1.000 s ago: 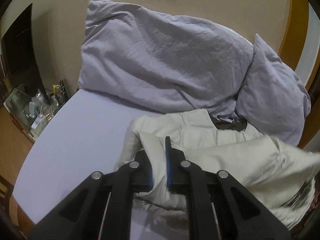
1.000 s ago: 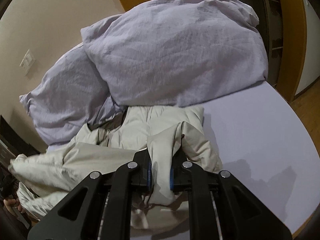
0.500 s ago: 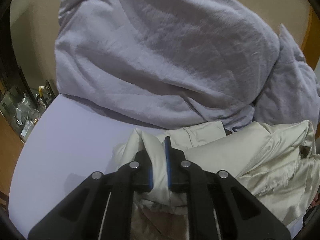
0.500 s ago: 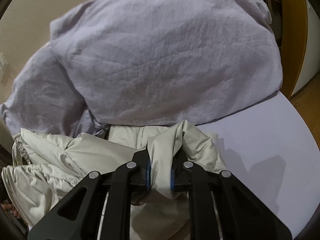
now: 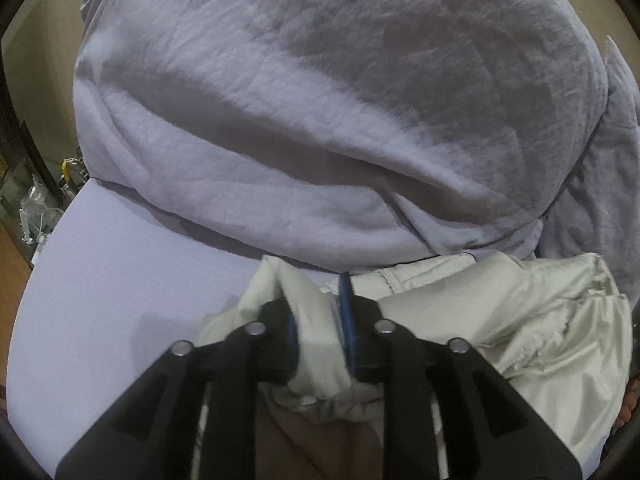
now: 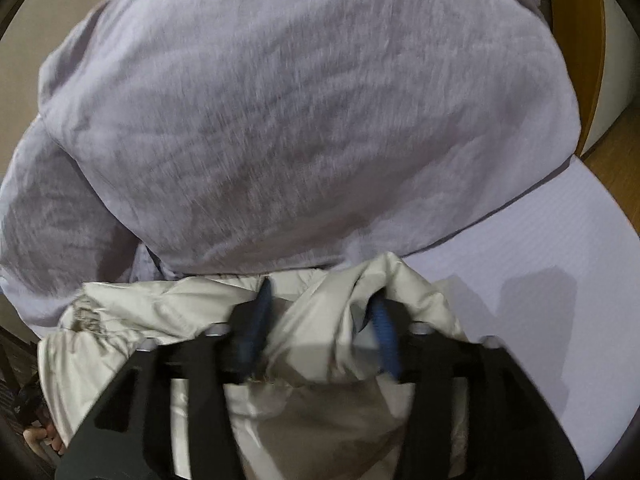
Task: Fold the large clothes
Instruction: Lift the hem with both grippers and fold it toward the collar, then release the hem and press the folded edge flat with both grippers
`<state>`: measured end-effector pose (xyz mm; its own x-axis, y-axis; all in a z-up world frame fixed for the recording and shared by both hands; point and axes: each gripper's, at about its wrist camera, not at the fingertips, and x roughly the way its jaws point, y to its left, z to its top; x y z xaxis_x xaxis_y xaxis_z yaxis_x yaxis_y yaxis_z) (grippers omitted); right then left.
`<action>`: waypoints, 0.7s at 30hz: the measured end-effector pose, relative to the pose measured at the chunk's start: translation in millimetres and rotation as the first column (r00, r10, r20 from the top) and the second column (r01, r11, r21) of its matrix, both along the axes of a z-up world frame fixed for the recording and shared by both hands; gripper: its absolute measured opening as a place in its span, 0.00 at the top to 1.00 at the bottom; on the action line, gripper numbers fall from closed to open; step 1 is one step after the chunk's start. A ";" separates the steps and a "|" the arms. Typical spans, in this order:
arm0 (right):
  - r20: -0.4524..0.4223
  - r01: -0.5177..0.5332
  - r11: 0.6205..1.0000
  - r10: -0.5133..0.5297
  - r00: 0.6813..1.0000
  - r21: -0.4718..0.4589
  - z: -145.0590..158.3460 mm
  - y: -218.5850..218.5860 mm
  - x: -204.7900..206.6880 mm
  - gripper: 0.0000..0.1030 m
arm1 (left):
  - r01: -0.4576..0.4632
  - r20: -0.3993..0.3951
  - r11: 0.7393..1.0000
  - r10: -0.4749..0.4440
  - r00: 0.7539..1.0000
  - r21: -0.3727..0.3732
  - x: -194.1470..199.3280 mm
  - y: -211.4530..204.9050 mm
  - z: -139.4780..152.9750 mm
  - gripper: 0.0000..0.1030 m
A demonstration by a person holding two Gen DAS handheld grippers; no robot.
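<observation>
A cream padded jacket (image 5: 500,308) lies bunched on the lavender bed sheet (image 5: 120,280), right against the pillows. My left gripper (image 5: 316,320) has its jaws parted a little, with a fold of the jacket between the blue pads (image 5: 346,320). In the right wrist view the jacket (image 6: 160,312) spreads to the left. My right gripper (image 6: 324,324) has its jaws clearly apart, and a fold of jacket lies loosely between them. The right view is blurred by motion.
Two large lavender pillows (image 5: 320,120) (image 6: 300,120) fill the view just beyond the jacket. A side table with bottles (image 5: 36,208) stands left of the bed. A wooden door frame (image 6: 576,40) is at the right. The sheet (image 6: 560,260) extends right.
Both grippers moved forward with the jacket toward the pillows. Both have opened from their tight grip; the right one opened wider.
</observation>
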<state>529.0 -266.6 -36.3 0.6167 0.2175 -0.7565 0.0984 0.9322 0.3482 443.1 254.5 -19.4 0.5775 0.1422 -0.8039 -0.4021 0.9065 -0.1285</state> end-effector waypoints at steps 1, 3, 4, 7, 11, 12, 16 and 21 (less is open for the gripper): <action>0.013 -0.001 1.000 0.001 1.000 -0.005 2.2 -1.7 -5.4 0.34 | 0.007 0.003 1.000 -0.007 1.000 0.005 -1.5 -1.9 2.3 0.68; 0.047 -0.003 1.000 0.004 0.999 -0.024 11.5 -2.4 -15.8 0.31 | 0.015 0.003 0.999 -0.016 1.000 0.033 -5.8 -8.8 9.3 0.55; 0.057 -0.010 1.000 0.011 0.998 -0.027 14.7 -2.3 -20.2 0.31 | 0.014 0.012 0.998 -0.014 1.000 0.067 -9.6 -14.6 14.5 0.46; 0.077 -0.045 0.998 0.049 0.996 -0.046 21.7 2.4 -36.8 0.31 | 0.012 0.048 0.988 -0.019 0.999 0.157 -20.4 -29.9 28.5 0.30; 0.108 -0.106 0.990 0.116 0.987 -0.096 27.4 18.5 -61.7 0.31 | 0.054 0.082 0.976 -0.073 0.994 0.211 -35.3 -58.4 41.5 0.24; 0.114 -0.121 0.987 0.133 0.985 -0.108 28.8 24.3 -66.7 0.31 | 0.065 0.085 0.974 -0.085 0.993 0.216 -37.0 -63.7 43.3 0.24; 0.130 -0.179 0.974 0.196 0.972 -0.136 26.9 52.9 -81.5 0.31 | 0.126 0.094 0.971 -0.148 0.985 0.205 -47.4 -95.9 43.4 0.22; 0.117 -0.228 0.959 0.249 0.961 -0.166 15.1 70.7 -91.9 0.31 | 0.183 0.082 0.964 -0.202 0.976 0.193 -50.5 -127.0 32.7 0.20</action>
<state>437.1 -195.9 -21.2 0.6597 0.2619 -0.7044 -0.1717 0.9650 0.1980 392.6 127.5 13.3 0.6848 0.1603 -0.7109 -0.2116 0.9772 0.0165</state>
